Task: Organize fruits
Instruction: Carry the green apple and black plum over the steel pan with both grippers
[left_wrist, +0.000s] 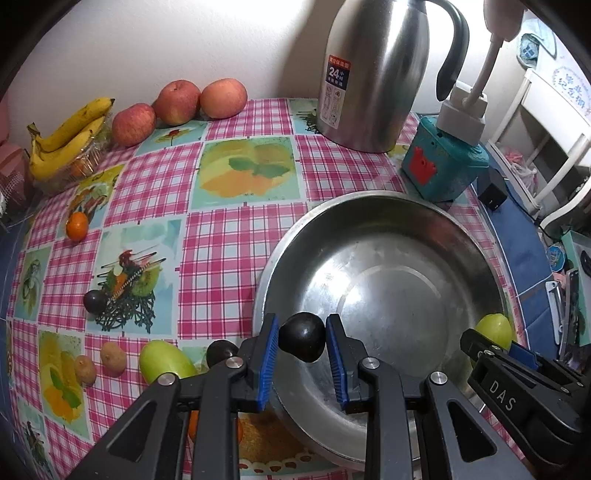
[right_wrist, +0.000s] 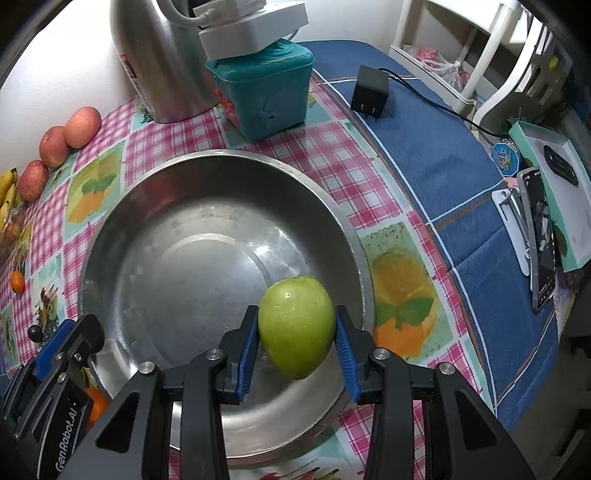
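Note:
My left gripper (left_wrist: 302, 339) is shut on a dark plum (left_wrist: 302, 336) and holds it over the near left rim of a big steel bowl (left_wrist: 424, 236). My right gripper (right_wrist: 295, 332) is shut on a green fruit (right_wrist: 295, 325) over the bowl's (right_wrist: 147, 206) near right part; this fruit also shows in the left wrist view (left_wrist: 495, 328). On the checked tablecloth lie another green fruit (left_wrist: 166, 362), two more dark plums (left_wrist: 95, 302) (left_wrist: 221, 351), two brown kiwis (left_wrist: 112, 358) (left_wrist: 85, 368) and a small orange (left_wrist: 77, 226).
Three red apples (left_wrist: 177, 101) and a banana bunch (left_wrist: 66, 136) on a clear container sit at the back left by the wall. A steel thermos jug (left_wrist: 373, 74) and a teal box (left_wrist: 443, 162) stand behind the bowl. A black adapter (right_wrist: 369, 90), phone and boxes lie on the blue cloth at right.

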